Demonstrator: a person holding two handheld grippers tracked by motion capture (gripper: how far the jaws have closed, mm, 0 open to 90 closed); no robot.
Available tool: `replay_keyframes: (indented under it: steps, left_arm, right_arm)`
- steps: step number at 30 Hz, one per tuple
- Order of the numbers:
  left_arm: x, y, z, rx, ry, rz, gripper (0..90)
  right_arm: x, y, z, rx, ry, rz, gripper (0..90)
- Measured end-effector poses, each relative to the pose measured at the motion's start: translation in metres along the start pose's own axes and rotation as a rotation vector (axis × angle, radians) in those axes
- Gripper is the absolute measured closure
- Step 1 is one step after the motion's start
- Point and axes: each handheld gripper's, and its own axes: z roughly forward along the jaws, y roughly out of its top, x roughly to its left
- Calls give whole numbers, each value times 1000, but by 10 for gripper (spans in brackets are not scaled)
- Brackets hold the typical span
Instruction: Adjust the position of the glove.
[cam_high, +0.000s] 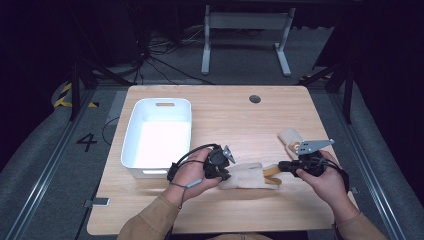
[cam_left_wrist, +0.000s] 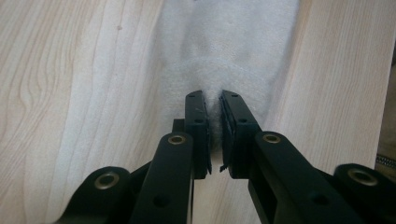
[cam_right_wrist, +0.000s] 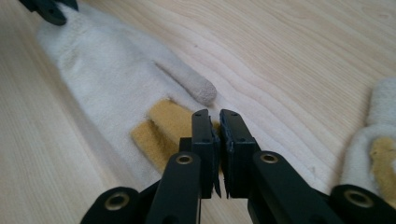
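bin (cam_high: 159, 137): white plastic tub with a slot handle in its far wall, standing on the table's left half
table (cam_high: 230, 112): pale wood top, rounded corners
cable hole (cam_high: 255, 99): dark round grommet, right of the bin near the table's far edge
second glove (cam_high: 290, 136): cream, well right of the bin
frame (cam_high: 245, 30): grey metal legs on the floor beyond the bin
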Motion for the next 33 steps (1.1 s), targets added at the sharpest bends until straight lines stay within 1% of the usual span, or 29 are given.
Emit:
replay_keyframes:
  steps: [1, 2, 3, 4, 6, 8, 9, 10, 12, 13, 15, 17, 19, 20, 21, 22, 23, 25, 27, 29, 31, 32, 33]
  left_arm:
    - [2, 0, 1, 6, -9, -1, 824]
    - [5, -1, 4, 9, -33, -27, 820]
    - [5, -1, 4, 9, -33, -27, 820]
    - [8, -2, 8, 27, -41, -40, 819]
    - [10, -3, 10, 33, -41, -38, 819]
    - [11, -3, 13, 43, -52, -46, 817]
    - [12, -3, 15, 47, -52, -39, 816]
    - [12, -3, 15, 49, -55, -44, 808]
    - [13, -3, 16, 51, -66, -47, 800]
    - [13, -3, 16, 61, -74, -50, 779]
    - [13, -4, 17, 76, -75, -55, 757]
    - [13, -4, 18, 81, -75, -60, 749]
    - [13, -5, 16, 74, -86, -65, 683]
    - [13, -4, 15, 70, -86, -64, 660]
    - [13, -4, 14, 60, -82, -67, 660]
    - [13, -3, 12, 50, -78, -69, 653]
    - [13, -3, 10, 45, -75, -69, 652]
    - [13, -2, 9, 42, -76, -68, 650]
    - [12, -1, 6, 26, -71, -69, 639]
    - [11, 0, 3, 19, -67, -81, 608]
    - [11, -1, -1, 2, -47, -94, 606]
    - [12, -1, -4, -15, -37, -99, 606]
    - [12, -1, -8, -30, -34, -117, 603]
  right_arm:
    - [1, 0, 0, 8, 5, 3, 855]
    - [2, -1, 0, 21, 11, -1, 855]
    - [3, -1, 1, 38, 19, -1, 855]
    - [3, -2, 1, 45, 21, -2, 855]
    - [4, -2, 2, 54, 29, -1, 855]
    - [5, -4, 5, 77, 40, 2, 854]
    - [6, -4, 6, 81, 44, 0, 854]
    - [6, -5, 7, 97, 45, 5, 851]
    - [6, -5, 8, 106, 46, 7, 850]
    - [5, -7, 10, 117, 44, 12, 841]
    - [3, -8, 11, 126, 40, 19, 824]
    - [3, -8, 11, 127, 31, 12, 813]
    - [2, -8, 10, 127, 8, -3, 806]
    - [1, -8, 9, 118, -7, -7, 765]
    - [1, -8, 9, 118, -7, -7, 765]
    - [-1, -8, 7, 114, -22, -10, 757]
    - [-1, -9, 7, 109, -26, -10, 759]
    - [-2, -9, 6, 106, -29, -7, 760]
    - [-3, -9, 4, 101, -32, -7, 762]
    - [-4, -9, 3, 93, -36, 0, 758]
    - [-4, -9, 1, 88, -38, 4, 755]
    - [-5, -9, 1, 82, -40, 4, 755]
    - [-5, -9, 0, 79, -43, 10, 754]
